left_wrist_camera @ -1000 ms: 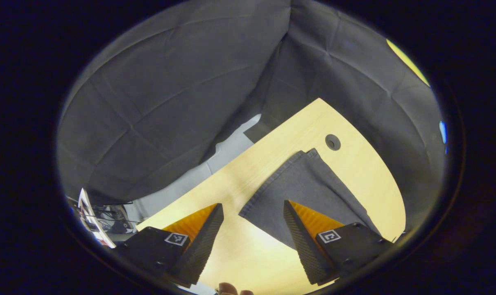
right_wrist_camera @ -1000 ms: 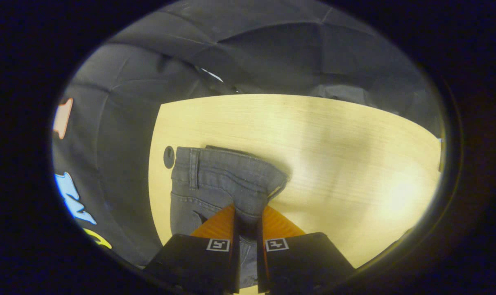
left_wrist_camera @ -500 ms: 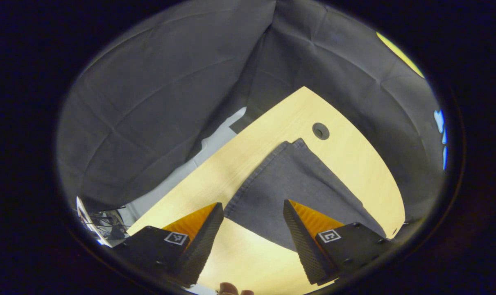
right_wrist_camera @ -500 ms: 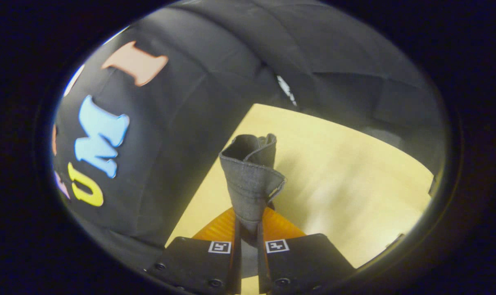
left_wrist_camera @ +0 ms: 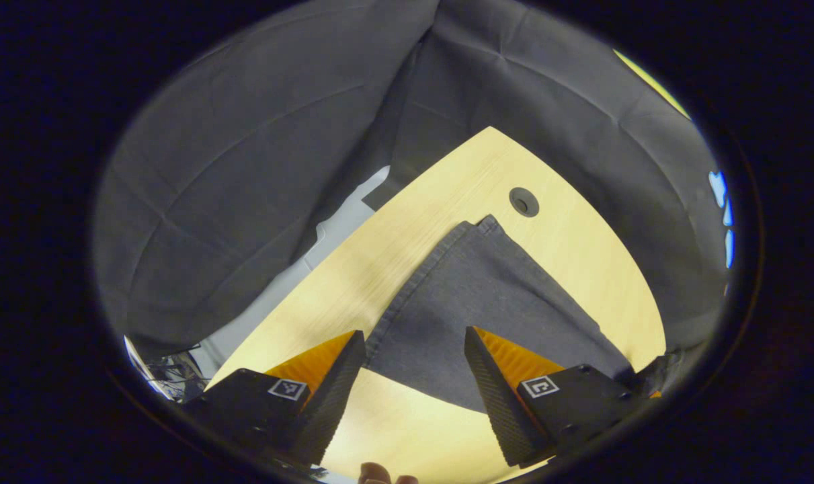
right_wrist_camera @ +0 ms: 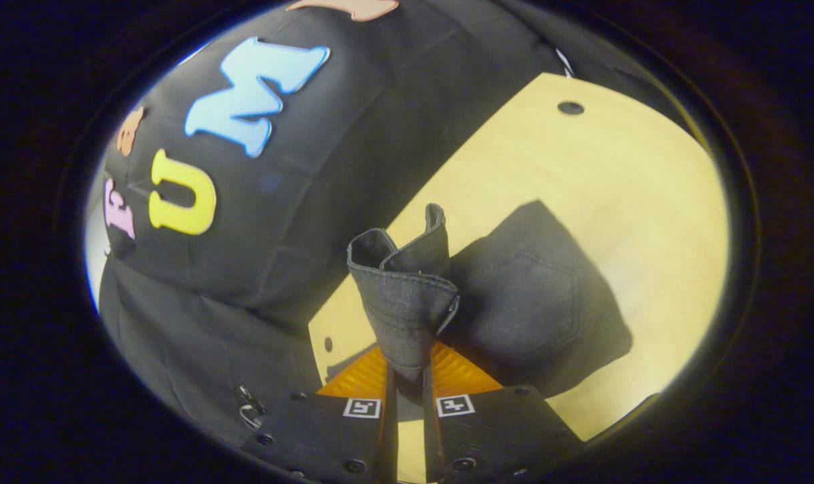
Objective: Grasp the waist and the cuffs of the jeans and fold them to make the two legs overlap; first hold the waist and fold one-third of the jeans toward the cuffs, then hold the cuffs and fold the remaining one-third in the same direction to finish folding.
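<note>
The dark grey jeans (left_wrist_camera: 487,296) lie on the pale wooden table (left_wrist_camera: 433,222), their cuff end reaching in between my left gripper's fingers. My left gripper (left_wrist_camera: 413,363) is open and hovers just over that cuff edge, pressing on nothing. In the right gripper view, my right gripper (right_wrist_camera: 407,376) is shut on the waistband (right_wrist_camera: 400,296), which stands up bunched above the fingers. Behind it the seat of the jeans (right_wrist_camera: 534,302), with a back pocket, lies on the table (right_wrist_camera: 615,188).
A round cable hole (left_wrist_camera: 523,202) sits in the table past the jeans, and the right gripper view also has a cable hole (right_wrist_camera: 571,107). The black booth cloth (left_wrist_camera: 245,188) hangs close around the table's edges. Part of a fingertip (left_wrist_camera: 374,474) shows at the bottom edge.
My right gripper has lifted the waistband off the table and swung round with it. My left gripper has moved forward, so the cuff edge now reaches between its open fingers.
</note>
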Available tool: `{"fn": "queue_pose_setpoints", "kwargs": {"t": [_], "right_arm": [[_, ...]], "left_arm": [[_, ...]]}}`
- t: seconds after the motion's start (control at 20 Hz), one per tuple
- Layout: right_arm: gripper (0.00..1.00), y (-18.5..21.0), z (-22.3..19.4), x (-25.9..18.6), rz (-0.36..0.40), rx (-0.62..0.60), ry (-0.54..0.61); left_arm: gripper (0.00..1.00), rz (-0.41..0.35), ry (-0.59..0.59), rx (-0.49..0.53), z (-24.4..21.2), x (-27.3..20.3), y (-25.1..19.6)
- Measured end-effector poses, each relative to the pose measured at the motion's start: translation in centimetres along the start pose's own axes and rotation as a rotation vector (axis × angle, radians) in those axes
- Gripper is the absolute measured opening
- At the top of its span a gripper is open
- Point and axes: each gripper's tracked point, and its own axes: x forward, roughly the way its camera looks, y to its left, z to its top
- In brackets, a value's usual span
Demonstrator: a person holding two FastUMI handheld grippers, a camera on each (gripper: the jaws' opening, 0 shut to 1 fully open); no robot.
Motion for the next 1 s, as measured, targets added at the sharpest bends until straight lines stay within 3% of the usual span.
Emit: {"fn": "queue_pose_setpoints", "kwargs": {"t": [0.2,0.35,0.55,0.65,0.7,0.75,0.8,0.85,0.9,0.95,1.0], "right_arm": [[0.15,-2.1,-7.3,4.2,-0.075,-0.113,0.119],[0.15,-2.0,-7.1,3.7,-0.106,-0.136,0.134],[0.19,-1.8,-7.1,3.6,-0.072,-0.142,0.115],[0.44,0.6,-6.9,3.0,0.012,-0.086,0.114],[0.61,2.0,-6.7,2.5,0.051,-0.067,0.100],[0.78,2.6,-6.4,1.9,0.062,-0.084,0.077],[0.95,2.4,-5.9,1.2,0.053,-0.129,0.047],[0.96,1.9,-5.3,0.3,0.044,-0.173,0.023],[0.96,1.8,-4.8,-0.8,0.048,-0.208,0.006],[0.89,1.9,-4.6,-1.9,0.052,-0.237,-0.005],[0.96,1.8,-4.4,-2.8,0.047,-0.259,-0.010]], "left_arm": [[1.00,0.004,0.015,0.055,0.5,-0.1,0.2],[1.00,0.007,0.032,0.061,0.2,-0.1,0.1],[1.00,-0.022,0.034,0.094,0.2,0.3,-0.2],[1.00,-0.034,0.031,0.196,0.6,0.4,-0.2],[1.00,-0.020,0.027,0.270,0.9,0.4,0.0],[1.00,-0.008,0.025,0.345,1.1,0.8,-0.1],[0.93,-0.006,0.029,0.409,1.3,0.9,-0.1],[1.00,-0.004,0.037,0.453,1.5,1.1,-0.2],[1.00,-0.013,0.050,0.479,1.4,1.2,-0.5],[0.99,-0.032,0.069,0.497,1.4,0.8,-0.8],[1.00,-0.059,0.091,0.514,1.1,0.6,-1.3]]}}
